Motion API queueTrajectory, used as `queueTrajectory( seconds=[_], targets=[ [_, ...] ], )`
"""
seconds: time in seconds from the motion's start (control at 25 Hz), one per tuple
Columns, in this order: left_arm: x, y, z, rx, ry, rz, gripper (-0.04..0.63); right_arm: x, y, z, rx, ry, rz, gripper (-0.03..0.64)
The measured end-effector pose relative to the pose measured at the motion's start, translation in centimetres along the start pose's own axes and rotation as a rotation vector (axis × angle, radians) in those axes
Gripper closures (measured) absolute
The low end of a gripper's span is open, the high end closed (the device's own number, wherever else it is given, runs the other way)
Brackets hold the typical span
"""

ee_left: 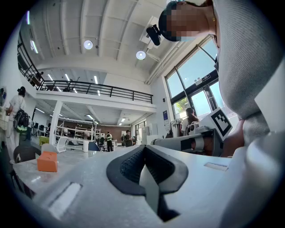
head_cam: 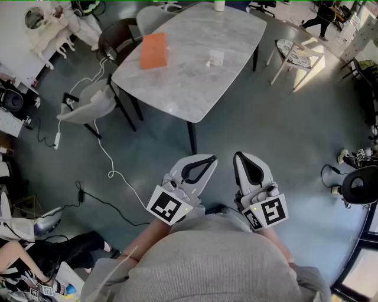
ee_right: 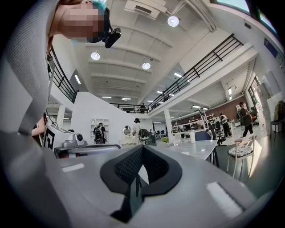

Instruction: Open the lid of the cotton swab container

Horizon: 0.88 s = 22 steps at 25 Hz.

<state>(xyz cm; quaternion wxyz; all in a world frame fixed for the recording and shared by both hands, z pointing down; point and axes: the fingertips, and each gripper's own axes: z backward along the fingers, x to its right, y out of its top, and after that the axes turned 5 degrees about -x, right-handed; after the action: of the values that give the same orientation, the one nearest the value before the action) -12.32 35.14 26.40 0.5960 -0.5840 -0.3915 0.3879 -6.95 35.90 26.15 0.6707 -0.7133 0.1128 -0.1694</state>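
The cotton swab container (head_cam: 216, 57) is a small pale, see-through box on the marble table (head_cam: 189, 88), far from both grippers. My left gripper (head_cam: 208, 160) and right gripper (head_cam: 241, 157) are held side by side close to the person's body, over the floor and short of the table's near corner. Both are shut with nothing between the jaws. In the left gripper view the left gripper (ee_left: 144, 149) points level across the room, with the right gripper's body (ee_left: 191, 142) beside it. In the right gripper view the right gripper (ee_right: 141, 149) is likewise closed and empty.
An orange box (head_cam: 154, 50) lies on the table's left part and shows again as the orange box (ee_left: 47, 161). A white cup (head_cam: 219, 5) stands at the far edge. Chairs (head_cam: 88, 103) sit left of the table, a stool (head_cam: 298, 54) to its right, and cables (head_cam: 106, 171) cross the floor.
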Motion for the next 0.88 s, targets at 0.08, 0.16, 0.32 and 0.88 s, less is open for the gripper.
queueTrajectory(
  seconds=[0.08,0.16,0.32,0.88],
  targets=[
    [-0.2,0.0,0.2,-0.006,0.004,0.003,0.594,-0.1,0.0,-0.1,-0.005,0.001,0.003,0.617],
    [-0.5,-0.1,0.3,-0.017,0.012,0.009,0.595,-0.3,0.1,-0.2,-0.006,0.003,0.009,0.617],
    [-1.1,0.1,0.1,-0.014,0.013,-0.016,0.595,-0.4,0.2,-0.6,0.005,0.004,0.017,0.617],
    [-2.7,-0.6,1.3,-0.001,0.0,0.004,0.594,-1.8,-0.2,-2.1,0.028,-0.012,-0.011,0.617]
  ],
)
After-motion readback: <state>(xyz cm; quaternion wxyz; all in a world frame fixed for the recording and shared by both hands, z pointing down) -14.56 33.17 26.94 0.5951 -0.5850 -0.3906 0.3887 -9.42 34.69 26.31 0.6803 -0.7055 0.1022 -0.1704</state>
